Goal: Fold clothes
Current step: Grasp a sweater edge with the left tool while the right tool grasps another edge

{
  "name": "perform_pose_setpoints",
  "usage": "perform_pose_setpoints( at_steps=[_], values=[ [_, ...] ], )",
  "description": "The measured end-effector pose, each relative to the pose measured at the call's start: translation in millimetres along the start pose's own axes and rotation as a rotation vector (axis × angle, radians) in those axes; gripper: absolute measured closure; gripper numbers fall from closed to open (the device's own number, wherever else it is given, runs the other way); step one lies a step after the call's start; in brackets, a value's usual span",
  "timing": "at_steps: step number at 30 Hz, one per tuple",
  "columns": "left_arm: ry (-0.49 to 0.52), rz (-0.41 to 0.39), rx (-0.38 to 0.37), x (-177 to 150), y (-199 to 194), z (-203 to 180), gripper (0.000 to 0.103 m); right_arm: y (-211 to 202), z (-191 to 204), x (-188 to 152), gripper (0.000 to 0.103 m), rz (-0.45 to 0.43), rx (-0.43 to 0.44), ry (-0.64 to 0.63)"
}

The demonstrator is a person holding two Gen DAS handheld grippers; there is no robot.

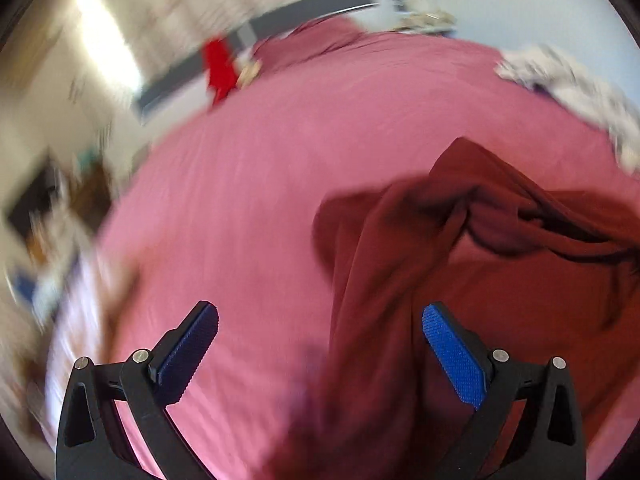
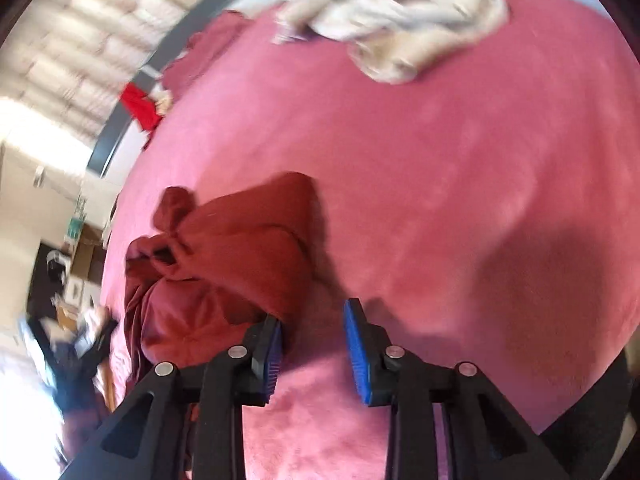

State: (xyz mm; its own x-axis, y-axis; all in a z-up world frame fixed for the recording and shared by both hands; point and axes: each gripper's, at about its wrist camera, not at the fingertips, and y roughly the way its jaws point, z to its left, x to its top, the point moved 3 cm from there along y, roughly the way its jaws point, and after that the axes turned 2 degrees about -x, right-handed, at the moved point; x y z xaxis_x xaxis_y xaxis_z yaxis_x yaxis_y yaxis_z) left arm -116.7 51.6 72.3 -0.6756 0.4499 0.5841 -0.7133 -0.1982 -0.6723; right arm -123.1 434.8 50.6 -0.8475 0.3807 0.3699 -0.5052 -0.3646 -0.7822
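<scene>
A crumpled dark red garment lies on the pink bed cover. In the left wrist view it fills the lower right, and a fold of it runs down between the fingers of my left gripper, which is wide open and grips nothing. In the right wrist view the same dark red garment is bunched at centre left. My right gripper stands open just to its right, above bare pink bed cover, its left pad close to the cloth's edge. Both views are motion-blurred.
A pale beige and grey heap of cloth lies at the far side of the bed, also visible as pale cloth. A bright red item sits at the far bed edge. Boxes and clutter stand on the floor left of the bed.
</scene>
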Motion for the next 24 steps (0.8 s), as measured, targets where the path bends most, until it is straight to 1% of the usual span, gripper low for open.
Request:
perform_pose_setpoints(
  at_steps=[2, 3, 4, 6, 7, 9, 10, 11, 12, 13, 15, 16, 17, 19, 20, 22, 24],
  values=[
    [0.180, -0.022, 0.088, 23, 20, -23, 0.000, -9, 9, 0, 0.073, -0.034, -0.004, -0.042],
    [0.242, -0.027, 0.108, 31, 29, -32, 0.000, -7, 12, -1, 0.073, -0.047, 0.002, -0.051],
    [0.287, -0.023, 0.118, 36, 38, -41, 0.000, -6, 13, -2, 0.073, -0.060, 0.007, -0.058],
    [0.367, -0.002, 0.147, 48, 61, -58, 0.000, -25, -9, 3, 0.073, -0.082, 0.012, -0.049],
    [0.378, 0.014, 0.167, 52, 73, -62, 0.000, -34, -20, 6, 0.073, -0.091, 0.011, -0.043],
    [0.293, 0.081, 0.139, 59, 93, -59, 0.000, -41, -27, 9, 0.073, -0.094, -0.006, -0.026],
    [0.241, 0.119, 0.118, 63, 103, -56, 0.003, -45, -31, 10, 0.073, -0.097, -0.013, -0.018],
    [0.156, 0.143, 0.077, 66, 109, -48, 0.010, -48, -34, 12, 0.073, -0.104, -0.017, -0.013],
    [0.053, 0.160, 0.025, 68, 111, -36, 0.051, -49, -34, 14, 0.073, -0.113, -0.020, -0.012],
    [-0.066, 0.183, -0.041, 69, 112, -22, 0.083, -52, -33, 17, 0.073, -0.123, -0.026, -0.017],
    [-0.299, 0.178, -0.154, 66, 106, 12, 0.087, -57, -26, 21, 0.072, -0.146, -0.031, -0.054],
    [-0.397, 0.160, -0.192, 63, 99, 30, 0.089, -57, -18, 24, 0.072, -0.150, -0.027, -0.084],
    [-0.449, 0.125, -0.201, 59, 88, 46, 0.089, -57, -10, 26, 0.072, -0.153, -0.020, -0.114],
    [-0.505, 0.043, -0.196, 51, 62, 75, 0.095, -49, 16, 29, 0.072, -0.148, 0.021, -0.174],
    [-0.527, 0.002, -0.190, 46, 47, 89, 0.095, -43, 34, 29, 0.072, -0.138, 0.058, -0.214],
    [-0.588, -0.064, -0.191, 28, 17, 117, 0.095, -23, 76, 25, 0.071, -0.080, 0.151, -0.328],
    [-0.663, -0.114, -0.196, 8, -7, 146, 0.095, 7, 111, 19, 0.071, -0.004, 0.191, -0.406]
  ],
)
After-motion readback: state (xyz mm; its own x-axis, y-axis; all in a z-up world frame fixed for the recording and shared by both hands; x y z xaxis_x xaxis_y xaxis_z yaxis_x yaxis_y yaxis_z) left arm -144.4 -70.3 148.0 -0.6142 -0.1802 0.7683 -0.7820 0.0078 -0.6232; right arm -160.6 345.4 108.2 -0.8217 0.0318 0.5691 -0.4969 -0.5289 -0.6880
